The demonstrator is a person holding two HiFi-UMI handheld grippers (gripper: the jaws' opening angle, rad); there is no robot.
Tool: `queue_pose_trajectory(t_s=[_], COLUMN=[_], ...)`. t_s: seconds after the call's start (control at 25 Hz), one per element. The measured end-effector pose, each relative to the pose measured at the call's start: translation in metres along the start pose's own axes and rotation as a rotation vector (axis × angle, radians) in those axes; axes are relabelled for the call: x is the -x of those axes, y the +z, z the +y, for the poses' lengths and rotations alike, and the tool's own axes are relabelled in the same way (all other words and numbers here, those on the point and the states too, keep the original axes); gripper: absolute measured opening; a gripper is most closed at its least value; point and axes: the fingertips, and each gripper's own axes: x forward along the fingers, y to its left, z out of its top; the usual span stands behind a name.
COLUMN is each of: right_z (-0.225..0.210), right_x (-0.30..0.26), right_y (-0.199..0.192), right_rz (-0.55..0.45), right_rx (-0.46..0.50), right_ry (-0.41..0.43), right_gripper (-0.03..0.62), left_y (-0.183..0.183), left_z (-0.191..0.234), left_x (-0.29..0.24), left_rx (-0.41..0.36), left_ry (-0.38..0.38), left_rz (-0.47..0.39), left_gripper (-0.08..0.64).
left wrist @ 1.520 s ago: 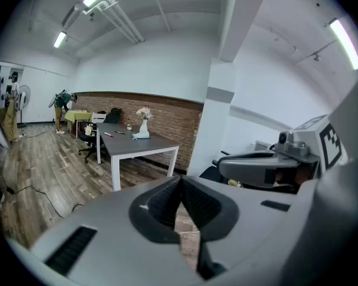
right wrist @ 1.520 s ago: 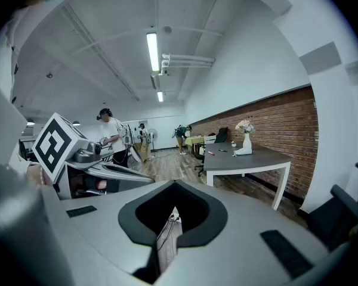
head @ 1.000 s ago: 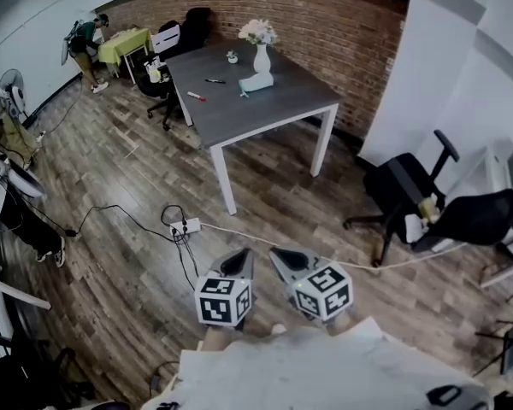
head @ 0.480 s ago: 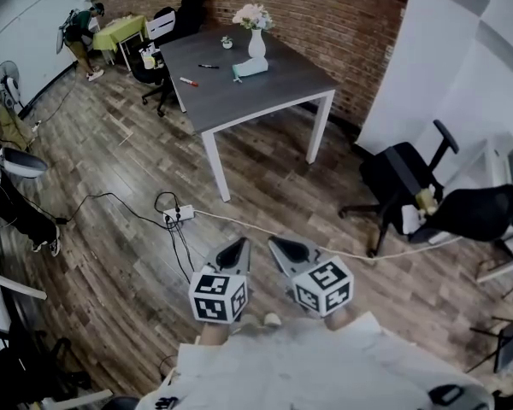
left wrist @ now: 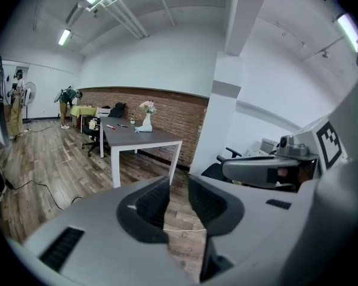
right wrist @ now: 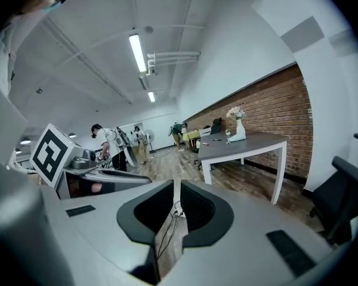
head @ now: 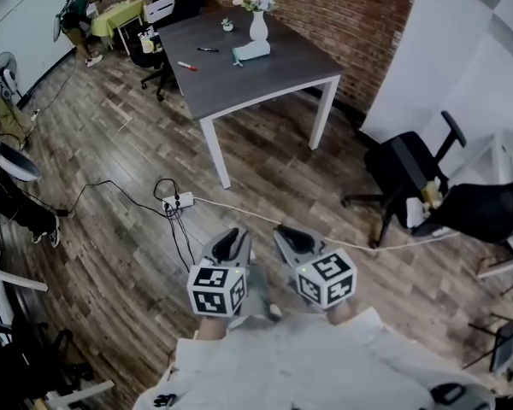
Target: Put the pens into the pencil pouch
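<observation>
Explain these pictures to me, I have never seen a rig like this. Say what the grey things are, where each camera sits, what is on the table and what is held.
There is no robot here: a person carries a handheld gripper in each hand. The head view looks down from the person's head at the left gripper and the right gripper, each with a marker cube. The other two views ride on the grippers and look along their jaws. Far off, the grey table bears a vase of flowers, a pale pouch, a red pen and a dark pen. Nothing is held. The left gripper's jaws have just been opening. The right's stand a narrow slit apart, with only floor showing between.
</observation>
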Motion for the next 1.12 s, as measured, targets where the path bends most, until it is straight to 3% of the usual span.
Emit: queue_pose_trajectory(t_s=[0.04, 0.16, 0.8, 1.12], right_z=[-0.005, -0.021, -0.098, -0.124], right_x=[-0.006, -0.028, -0.210, -0.278], right_y=[0.003, 0.014, 0.120, 0.155], right_rz=[-0.003, -0.005, -0.002, -0.021], right_rx=[-0.001, -0.001, 0.051, 0.052], right_ry=[-0.007, -0.018, -0.035, -0.059], right_gripper=[0.019, 0.101, 0.101, 0.101], left_y=[0.002, 0.014, 0.147, 0.188], left_z=[0.004, 0.019, 0.154, 0.207], left_x=[-0.006, -0.027, -0.155, -0.202], left_rx=[0.000, 0.002, -0.029, -0.056], left_ry=[-0.001, -0.007, -0.079, -0.105], left_rz=[0.004, 0.006, -0.045, -0.044], left_gripper=[0.090, 0.092, 0.092, 0.092])
